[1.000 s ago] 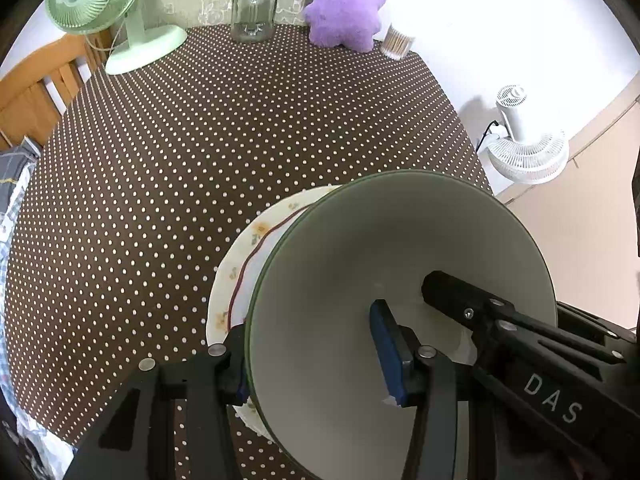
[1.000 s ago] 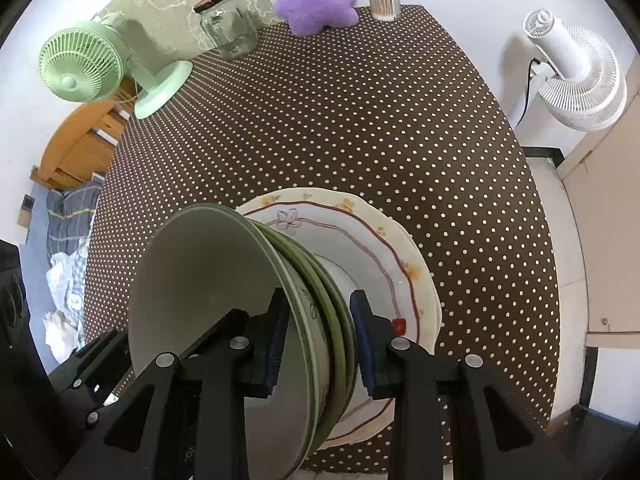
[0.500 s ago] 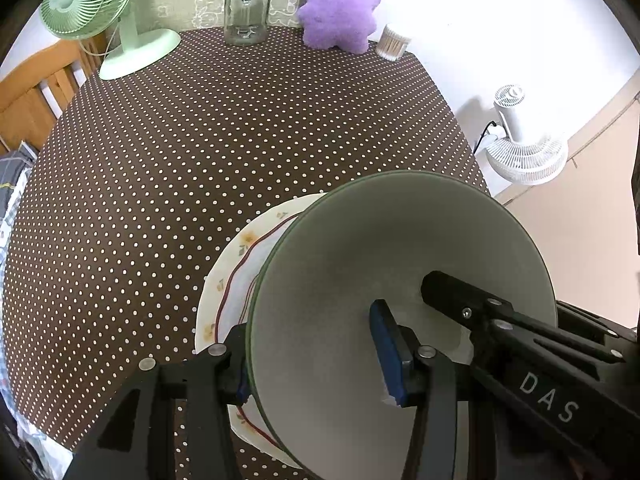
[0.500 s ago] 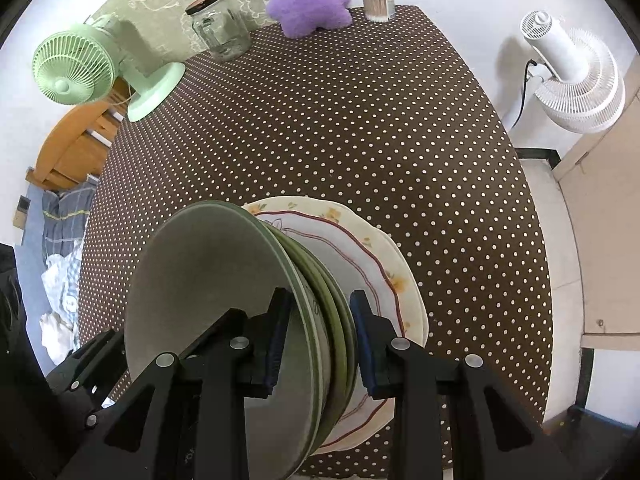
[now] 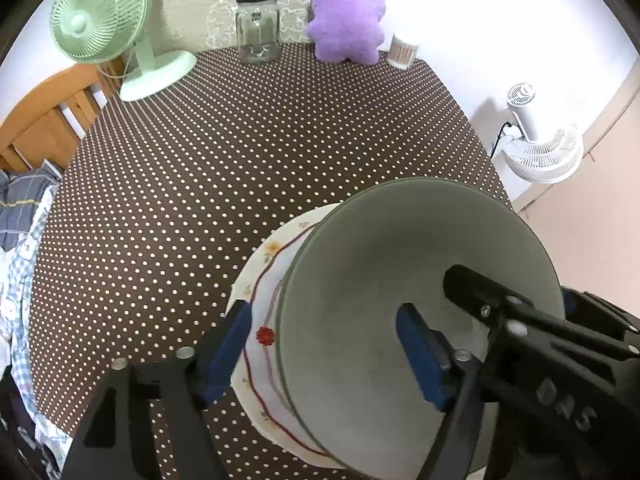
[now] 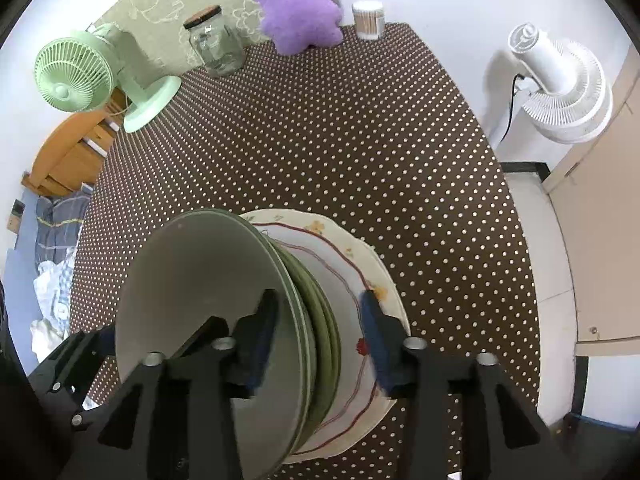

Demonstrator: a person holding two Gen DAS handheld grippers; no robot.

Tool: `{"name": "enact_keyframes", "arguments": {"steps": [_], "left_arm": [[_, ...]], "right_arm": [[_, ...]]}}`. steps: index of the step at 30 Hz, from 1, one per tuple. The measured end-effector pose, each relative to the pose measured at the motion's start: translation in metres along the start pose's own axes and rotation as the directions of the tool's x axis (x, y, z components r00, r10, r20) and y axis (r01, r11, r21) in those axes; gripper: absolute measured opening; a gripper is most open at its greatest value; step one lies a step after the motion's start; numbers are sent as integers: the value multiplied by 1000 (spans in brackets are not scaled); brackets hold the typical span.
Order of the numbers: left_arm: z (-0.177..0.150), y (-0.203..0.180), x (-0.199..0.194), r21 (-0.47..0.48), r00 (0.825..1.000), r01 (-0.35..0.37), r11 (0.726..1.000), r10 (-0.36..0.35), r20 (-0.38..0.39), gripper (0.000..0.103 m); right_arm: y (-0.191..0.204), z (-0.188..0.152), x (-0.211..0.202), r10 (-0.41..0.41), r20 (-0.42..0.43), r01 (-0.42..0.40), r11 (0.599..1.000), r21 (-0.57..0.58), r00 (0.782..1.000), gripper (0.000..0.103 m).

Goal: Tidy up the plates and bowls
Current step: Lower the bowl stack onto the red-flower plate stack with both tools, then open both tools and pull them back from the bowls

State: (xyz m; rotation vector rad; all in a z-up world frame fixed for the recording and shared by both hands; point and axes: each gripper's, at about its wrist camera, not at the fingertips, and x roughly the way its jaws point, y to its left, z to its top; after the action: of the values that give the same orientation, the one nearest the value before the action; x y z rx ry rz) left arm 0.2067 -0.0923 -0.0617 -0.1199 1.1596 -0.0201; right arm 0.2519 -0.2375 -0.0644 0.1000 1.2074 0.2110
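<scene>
A stack of nested grey-green bowls point(image 5: 400, 280) point(image 6: 200, 280) rests on a white floral plate point(image 5: 266, 264) point(image 6: 352, 256) near the front edge of the polka-dot table point(image 5: 240, 160). My left gripper point(image 5: 323, 310) straddles the stack's left wall. Its jaws are opening and neither blue pad presses on the wall. My right gripper point(image 6: 318, 300) straddles the right wall, and its jaws are opening too, with gaps beside the rims. In the left wrist view the right gripper's finger point(image 5: 464, 284) reaches into the top bowl. The left gripper's body point(image 6: 76, 364) shows at the lower left of the right wrist view.
At the table's far edge stand a green fan point(image 5: 104, 28), a glass jar point(image 5: 258, 28), a purple plush toy point(image 5: 346, 20) and a swab container point(image 5: 402, 52). A white fan point(image 6: 560, 84) stands on the floor to the right. A wooden chair point(image 5: 44, 120) and clothes point(image 5: 20, 240) are on the left.
Both grippers were shut on the bowl stack's walls; now both pairs of jaws have spread apart off the walls. The stack stays on the plate.
</scene>
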Motion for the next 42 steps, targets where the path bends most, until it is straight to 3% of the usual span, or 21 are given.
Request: {"name": "enact_keyframes", "arguments": {"steps": [1,10,17,22,33,42], "left_arm": [[0,-1,-3,6,1000,-5,1000,5,11,80],[-6,16,-38,55,989,-33,998,25,146,83],[-18,49,-77,67,955,-77,995,54,292,84],[-31,75,-98,106,936,-62,992,21,351,90],[-66,141,-118,114,922,-49,992,1,386,94],[-101,161,-121,66,902,-74,995,38,429,94]], "right_arm": [[2,-2,-5,-4,21,4,1000,-9,1000,70],[27,-16,-35,-70,147,72,997,-14,987,70],[61,-38,-68,-131,294,137,991,-1,947,70],[91,-58,-84,-151,358,155,988,19,921,74],[144,-112,-95,-214,462,190,977,98,861,82],[159,-149,-94,-191,505,193,980,48,842,82]]}}
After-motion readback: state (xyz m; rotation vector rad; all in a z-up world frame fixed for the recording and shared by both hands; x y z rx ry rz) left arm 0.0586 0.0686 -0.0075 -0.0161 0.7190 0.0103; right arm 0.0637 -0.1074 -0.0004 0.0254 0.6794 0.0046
